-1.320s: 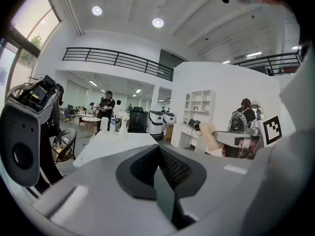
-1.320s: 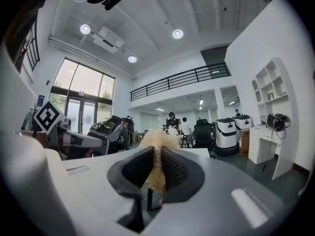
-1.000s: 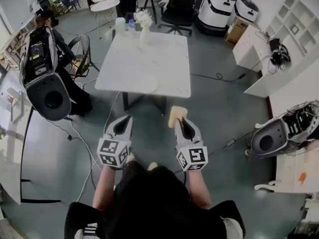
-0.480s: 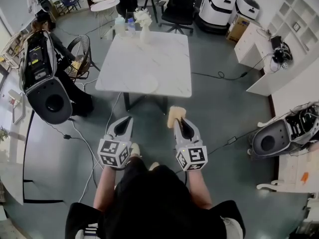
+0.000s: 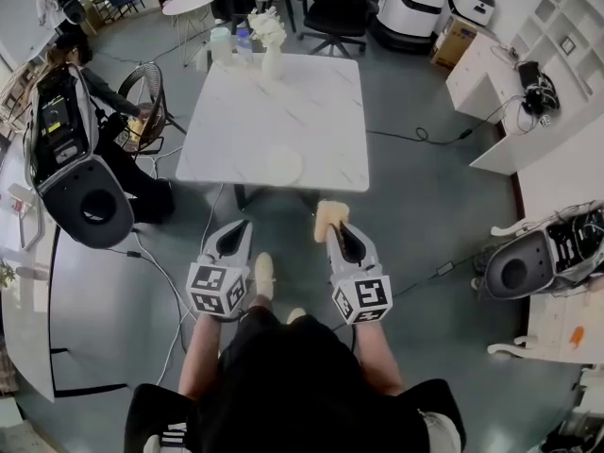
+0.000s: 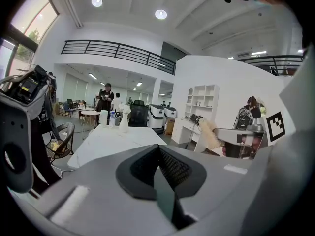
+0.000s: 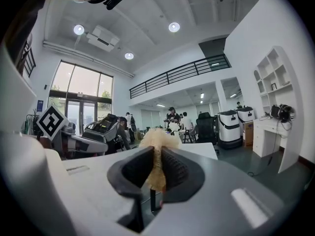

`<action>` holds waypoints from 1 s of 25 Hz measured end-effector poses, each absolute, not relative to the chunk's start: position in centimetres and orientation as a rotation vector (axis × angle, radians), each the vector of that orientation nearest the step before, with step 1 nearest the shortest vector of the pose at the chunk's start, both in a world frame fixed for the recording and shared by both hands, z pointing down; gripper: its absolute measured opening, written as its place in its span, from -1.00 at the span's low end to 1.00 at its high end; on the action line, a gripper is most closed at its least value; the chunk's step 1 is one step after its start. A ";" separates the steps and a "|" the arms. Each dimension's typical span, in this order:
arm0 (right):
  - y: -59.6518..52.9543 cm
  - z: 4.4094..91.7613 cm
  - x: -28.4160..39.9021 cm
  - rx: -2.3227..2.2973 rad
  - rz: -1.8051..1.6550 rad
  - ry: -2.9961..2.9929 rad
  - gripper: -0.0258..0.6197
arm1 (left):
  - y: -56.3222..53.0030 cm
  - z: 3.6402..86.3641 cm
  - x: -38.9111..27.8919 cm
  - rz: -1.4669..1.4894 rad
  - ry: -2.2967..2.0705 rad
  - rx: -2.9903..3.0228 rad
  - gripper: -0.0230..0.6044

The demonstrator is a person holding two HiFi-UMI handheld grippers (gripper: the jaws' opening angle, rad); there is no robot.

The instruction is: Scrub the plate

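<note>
- The big white table (image 5: 311, 111) now sits closer to the person than it did a moment ago. The person is walking up to it, and one shoe (image 5: 263, 276) now steps out in front.
- The left gripper (image 5: 233, 229) is squeezed tight with nothing in it. It is carried low in front of the body and is not over the table yet.
- The right gripper (image 5: 339, 231) is clamped on a fluffy yellow sponge (image 5: 329, 215), the same as before. The sponge pokes out past the jaws.
- The plate (image 5: 283, 166) lies flat on the table, near the edge closest to the person. It is white on white, so it is hard to see. It is well apart from both grippers.
- I think the scrubbing has not begun, and the person is only getting closer. Next the sponge must reach the plate. The empty gripper may need to hold the plate still so it does not slide.
</note>
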State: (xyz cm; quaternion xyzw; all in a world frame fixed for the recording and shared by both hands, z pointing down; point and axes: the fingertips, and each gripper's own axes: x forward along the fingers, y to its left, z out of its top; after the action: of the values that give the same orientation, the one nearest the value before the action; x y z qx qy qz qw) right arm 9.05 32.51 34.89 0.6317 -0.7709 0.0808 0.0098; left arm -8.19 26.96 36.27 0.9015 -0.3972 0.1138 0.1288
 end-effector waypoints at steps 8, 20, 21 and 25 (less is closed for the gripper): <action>22.9 35.4 8.9 1.957 0.293 -2.372 -0.76 | 17.4 37.5 -7.2 0.369 -1.086 2.600 -0.91; 12.7 36.4 5.7 1.951 0.366 -2.303 -0.76 | 7.3 40.1 -8.3 0.432 -0.954 2.563 -0.91; 12.0 36.5 5.5 1.952 0.371 -2.294 -0.76 | 6.6 40.4 -8.4 0.435 -0.938 2.561 -0.91; 9.0 37.2 5.1 1.963 0.381 -2.257 -0.76 | 3.7 42.1 -8.6 0.446 -0.894 2.535 -0.91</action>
State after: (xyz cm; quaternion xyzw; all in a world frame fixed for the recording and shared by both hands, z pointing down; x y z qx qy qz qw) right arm 5.10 8.95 37.22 0.6496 -0.7470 0.1261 0.0632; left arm -8.61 3.71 42.10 0.9102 -0.3210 0.1602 0.2068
